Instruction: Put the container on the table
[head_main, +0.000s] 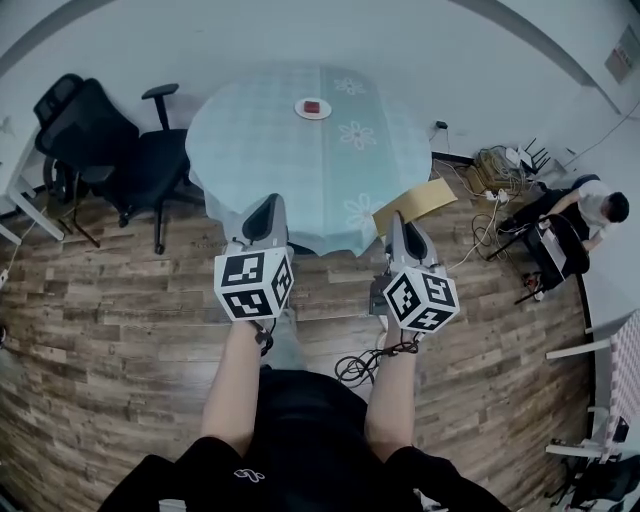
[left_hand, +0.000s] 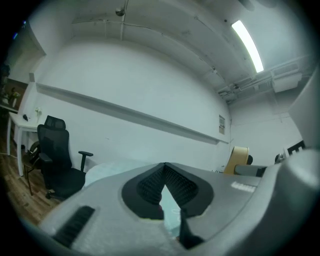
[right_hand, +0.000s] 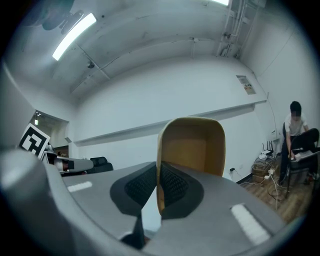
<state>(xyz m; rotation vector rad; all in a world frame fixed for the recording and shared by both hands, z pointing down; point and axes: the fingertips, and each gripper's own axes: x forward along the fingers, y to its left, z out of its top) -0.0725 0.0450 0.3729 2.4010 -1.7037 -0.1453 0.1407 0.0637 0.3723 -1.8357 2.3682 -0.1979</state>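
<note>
Right gripper (right_hand: 159, 167) holds the container (right_hand: 192, 147) by one side wall, at the near edge of the table (head_main: 300, 170).

The container is a shallow tan tray with rounded corners and a raised rim, its hollow inside facing the right gripper view. The right pads are clamped on its left wall. In the head view it juts out past the right gripper's tips, over the table's near right edge. The left gripper (left_hand: 165, 169) is closed with its tips together and nothing between them.
</note>
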